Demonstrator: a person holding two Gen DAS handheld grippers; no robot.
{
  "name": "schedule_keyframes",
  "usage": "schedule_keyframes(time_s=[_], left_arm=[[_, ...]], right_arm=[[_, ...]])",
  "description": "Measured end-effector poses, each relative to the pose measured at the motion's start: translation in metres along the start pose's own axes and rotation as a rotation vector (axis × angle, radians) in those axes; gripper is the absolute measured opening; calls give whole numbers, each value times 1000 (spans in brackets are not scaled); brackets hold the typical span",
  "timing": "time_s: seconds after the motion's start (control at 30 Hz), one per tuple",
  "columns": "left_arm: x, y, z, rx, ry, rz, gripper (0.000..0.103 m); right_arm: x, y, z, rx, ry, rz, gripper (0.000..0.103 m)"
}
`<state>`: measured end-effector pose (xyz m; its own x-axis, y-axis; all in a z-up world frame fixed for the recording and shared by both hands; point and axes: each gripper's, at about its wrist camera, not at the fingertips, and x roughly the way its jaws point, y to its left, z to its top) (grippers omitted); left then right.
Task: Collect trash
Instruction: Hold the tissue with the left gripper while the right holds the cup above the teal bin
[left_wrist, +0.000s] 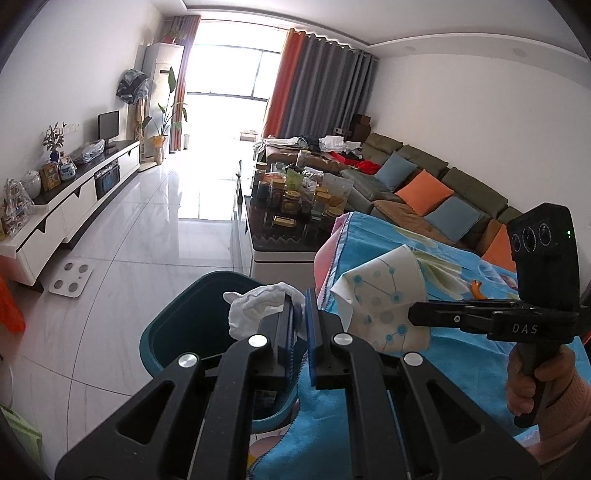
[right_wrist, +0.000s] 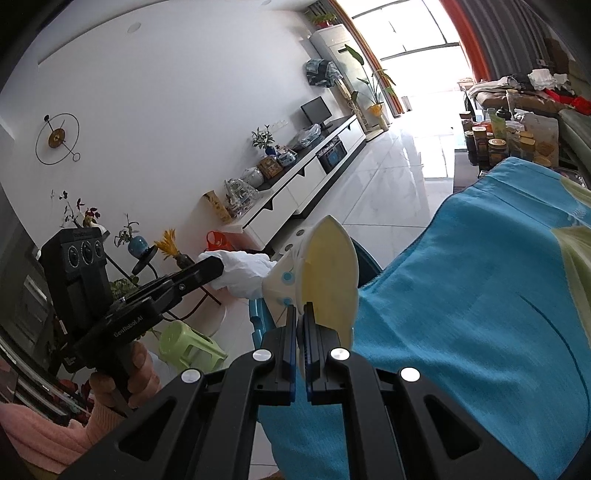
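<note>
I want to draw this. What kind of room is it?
Most likely a home living room: a long sofa with cushions along one wall, a low TV cabinet with a screen opposite, and curtains by a big window.

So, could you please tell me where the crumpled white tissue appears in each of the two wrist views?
Left wrist view: the white tissue is low centre, pinched in the left gripper above the teal bin.
Right wrist view: the tissue sits left of centre, at the tip of the left gripper.
Shared landmark: the blue cloth.
</note>
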<state>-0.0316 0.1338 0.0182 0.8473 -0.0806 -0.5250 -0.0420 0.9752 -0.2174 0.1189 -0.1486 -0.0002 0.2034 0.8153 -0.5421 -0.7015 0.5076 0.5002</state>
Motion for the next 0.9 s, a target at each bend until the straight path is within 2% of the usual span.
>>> schedule_keyframes(time_s=[0.9], left_arm=[[33,4,-2,-30,33,27,6]], right_arm=[[28,3,12,-22,45,6,3]])
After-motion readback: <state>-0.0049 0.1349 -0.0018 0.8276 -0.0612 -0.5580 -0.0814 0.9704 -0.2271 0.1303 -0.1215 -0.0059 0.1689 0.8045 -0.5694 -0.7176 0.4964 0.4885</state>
